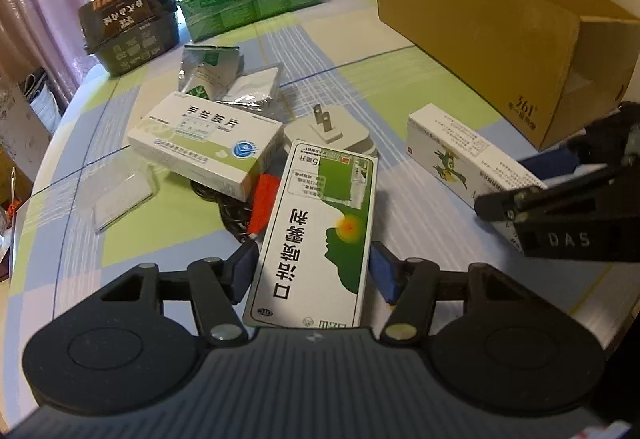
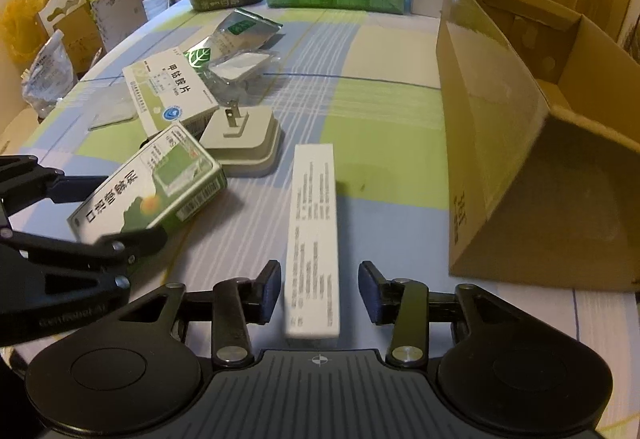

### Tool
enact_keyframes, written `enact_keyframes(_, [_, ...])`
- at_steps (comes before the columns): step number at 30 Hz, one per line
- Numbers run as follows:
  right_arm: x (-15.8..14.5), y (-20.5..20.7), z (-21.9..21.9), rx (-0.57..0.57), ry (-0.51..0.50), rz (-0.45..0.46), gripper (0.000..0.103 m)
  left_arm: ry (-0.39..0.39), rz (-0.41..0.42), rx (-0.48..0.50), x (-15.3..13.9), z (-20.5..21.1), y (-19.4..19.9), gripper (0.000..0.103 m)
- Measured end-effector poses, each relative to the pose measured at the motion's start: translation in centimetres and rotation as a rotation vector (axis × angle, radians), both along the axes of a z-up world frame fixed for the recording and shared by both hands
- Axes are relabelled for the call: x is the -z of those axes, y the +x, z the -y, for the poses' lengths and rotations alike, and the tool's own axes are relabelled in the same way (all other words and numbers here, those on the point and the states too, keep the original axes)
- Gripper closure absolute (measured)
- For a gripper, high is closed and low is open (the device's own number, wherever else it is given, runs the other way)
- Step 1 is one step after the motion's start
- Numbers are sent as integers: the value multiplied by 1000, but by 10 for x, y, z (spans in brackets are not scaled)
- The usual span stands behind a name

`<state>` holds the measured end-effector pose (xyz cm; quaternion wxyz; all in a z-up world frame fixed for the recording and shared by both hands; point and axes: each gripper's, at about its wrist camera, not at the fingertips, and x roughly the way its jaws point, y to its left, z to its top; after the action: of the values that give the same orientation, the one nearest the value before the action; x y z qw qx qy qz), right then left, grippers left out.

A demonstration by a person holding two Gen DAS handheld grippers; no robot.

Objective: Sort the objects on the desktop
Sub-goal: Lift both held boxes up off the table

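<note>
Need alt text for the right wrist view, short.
The right tool, open, straddles a long white box lying on the checked tablecloth. An open cardboard carton stands to the right; the left tool grips a green-and-white box at left.

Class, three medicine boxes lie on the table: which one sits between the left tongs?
The green-and-white spray box, between the left tongs. The flat white tablet box lies further off; the long white box sits between the right tongs.
</note>
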<state>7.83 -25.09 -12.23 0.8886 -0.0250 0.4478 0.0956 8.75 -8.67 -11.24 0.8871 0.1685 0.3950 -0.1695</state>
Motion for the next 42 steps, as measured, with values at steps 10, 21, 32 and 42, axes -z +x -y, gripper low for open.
enact_keyframes(10, [5, 16, -2, 12, 22, -53, 64, 21, -25, 2, 9, 0, 8, 48])
enact_keyframes(21, [-6, 8, -2, 29, -7, -30, 80, -49, -50, -45, -5, -8, 3, 51])
enact_keyframes(32, [-26, -10, 5, 51, 7, 13, 80, -119, -44, -76, -22, -12, -6, 52])
enact_keyframes(42, [-44, -24, 12, 69, 27, 50, 80, -159, -24, -80, -34, -10, -15, 52])
